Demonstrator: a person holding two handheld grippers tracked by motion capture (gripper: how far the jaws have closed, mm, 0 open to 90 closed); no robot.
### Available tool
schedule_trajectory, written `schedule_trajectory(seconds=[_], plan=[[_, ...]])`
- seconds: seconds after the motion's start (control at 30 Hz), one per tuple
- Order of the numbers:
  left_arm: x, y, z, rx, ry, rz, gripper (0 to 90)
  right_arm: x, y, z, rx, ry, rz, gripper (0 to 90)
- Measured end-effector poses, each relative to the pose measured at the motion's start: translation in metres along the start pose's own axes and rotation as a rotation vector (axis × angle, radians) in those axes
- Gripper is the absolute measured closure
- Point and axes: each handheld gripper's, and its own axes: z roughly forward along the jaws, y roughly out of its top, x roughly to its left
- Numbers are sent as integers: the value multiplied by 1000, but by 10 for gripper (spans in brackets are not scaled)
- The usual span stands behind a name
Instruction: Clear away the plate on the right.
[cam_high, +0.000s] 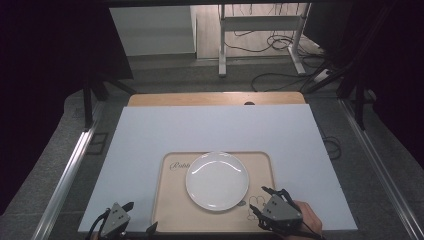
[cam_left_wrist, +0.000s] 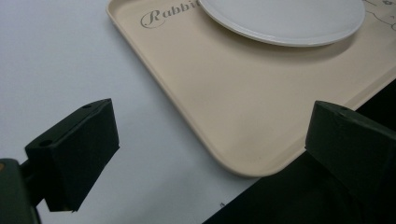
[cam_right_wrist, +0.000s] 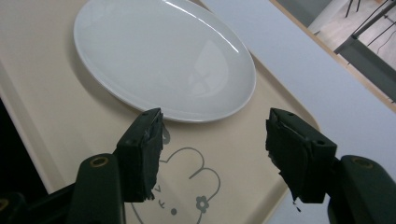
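Right now the white plate (cam_high: 217, 180) sits on the beige tray (cam_high: 167, 200); right gripper (cam_right_wrist: 212, 140) hovers nr its rim, jaws apart, nothing gripped. Left gripper (cam_left_wrist: 210, 144) wide apart at tray's corner, empty.

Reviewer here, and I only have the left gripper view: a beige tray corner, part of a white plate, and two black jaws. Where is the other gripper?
Observer: In the high view the right gripper is over the near right corner of the tray, just short of the plate.
Operator: Is it holding the plate?
Observer: No. In the right gripper view its jaws stand apart with nothing between them, and the plate's rim lies just beyond their tips.
Operator: My view cuts the printing on the tray. Anything besides the lettering?
Observer: Yes, a line-drawn rabbit is printed on the tray under the right gripper.
Operator: Anything on the plate?
Observer: Nothing; it is bare white.
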Motion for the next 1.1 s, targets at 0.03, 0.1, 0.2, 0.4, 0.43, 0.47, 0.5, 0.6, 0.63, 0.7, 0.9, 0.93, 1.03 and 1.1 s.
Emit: schedule_trajectory(seconds=[0.03, 0.1, 0.2, 0.4, 0.43, 0.47, 0.5, 0.6, 0.63, 0.7, 0.9, 0.93, 1.03, 1.1], plan=[[0, 0, 0, 0, 0, 0, 23, -1, 0, -1, 1, 3, 7, 357], [0, 0, 0, 0, -1, 0, 23, -3, -1, -3, -2, 14, 31, 341], [0, 0, 0, 0, -1, 1, 23, -7, -4, -6, -5, 22, 62, 322], [0, 0, 0, 2, -2, 0, 23, -11, -10, -12, -8, 23, 89, 274], [0, 0, 0, 2, -2, 1, 23, -11, -11, -12, -9, 23, 96, 266], [0, 0, 0, 2, -2, 1, 23, -12, -12, -13, -13, 24, 106, 259], [0, 0, 0, 2, -1, 1, 23, -13, -13, -14, -12, 25, 116, 251], [0, 0, 0, 2, -1, 0, 23, -15, -15, -16, -19, 27, 136, 230], [0, 0, 0, 2, -1, 0, 23, -16, -16, -17, -20, 28, 144, 225], [0, 0, 0, 2, -1, 0, 23, -18, -18, -19, -27, 28, 166, 215], [0, 0, 0, 2, -1, 1, 23, -23, -24, -24, -48, 29, 232, 164], [0, 0, 0, 2, -1, 1, 23, -23, -25, -25, -50, 29, 241, 158], [0, 0, 0, 2, -1, 0, 23, -25, -29, -27, -56, 18, 270, 127], [0, 0, 0, 2, -1, 1, 23, -27, -31, -29, -57, 13, 287, 105]])
